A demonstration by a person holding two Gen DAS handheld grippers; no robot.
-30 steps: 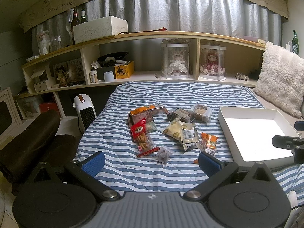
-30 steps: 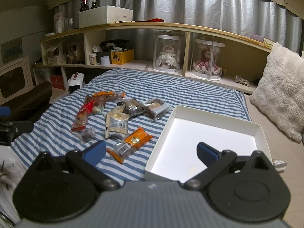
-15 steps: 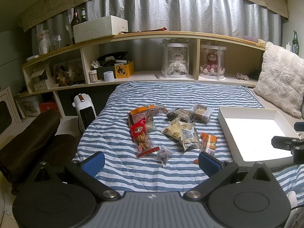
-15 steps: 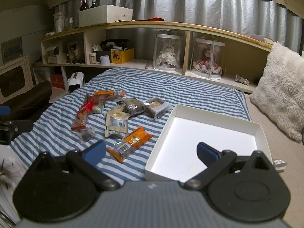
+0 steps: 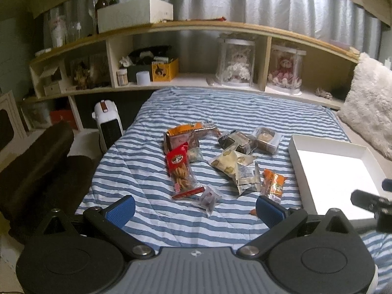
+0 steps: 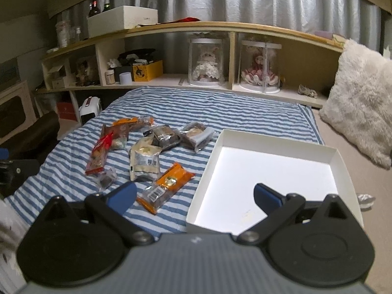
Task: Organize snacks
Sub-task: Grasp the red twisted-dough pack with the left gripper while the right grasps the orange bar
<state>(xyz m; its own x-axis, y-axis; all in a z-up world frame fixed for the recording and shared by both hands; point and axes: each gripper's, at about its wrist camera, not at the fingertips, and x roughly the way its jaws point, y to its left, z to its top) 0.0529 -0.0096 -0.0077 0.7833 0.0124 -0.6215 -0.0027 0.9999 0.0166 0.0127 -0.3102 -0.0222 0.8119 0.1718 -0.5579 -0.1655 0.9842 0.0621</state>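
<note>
Several wrapped snacks lie in a loose pile on the blue-striped blanket (image 5: 232,105): a red cookie pack (image 5: 181,169), a small clear packet (image 5: 209,198), a cream pouch (image 5: 241,169) and an orange bar (image 5: 273,182). To their right stands a white shallow box (image 5: 297,156) with nothing inside. My left gripper (image 5: 194,209) hovers open just short of the small clear packet. My right gripper (image 6: 194,196) is open too, low over the box's near-left corner (image 6: 193,210), with the orange bar (image 6: 169,183) by its left finger. Nothing is held.
A curved wooden shelf (image 6: 196,28) with two doll cases, boxes and bottles runs behind the bed. A fluffy white pillow (image 6: 360,98) leans at the right. A small white heater (image 5: 107,122) and dark rolled bedding (image 5: 36,166) sit left of the bed.
Both grippers have tipped down and eased forward, so the snacks and box sit a little higher and closer in view. Nothing was picked up.
</note>
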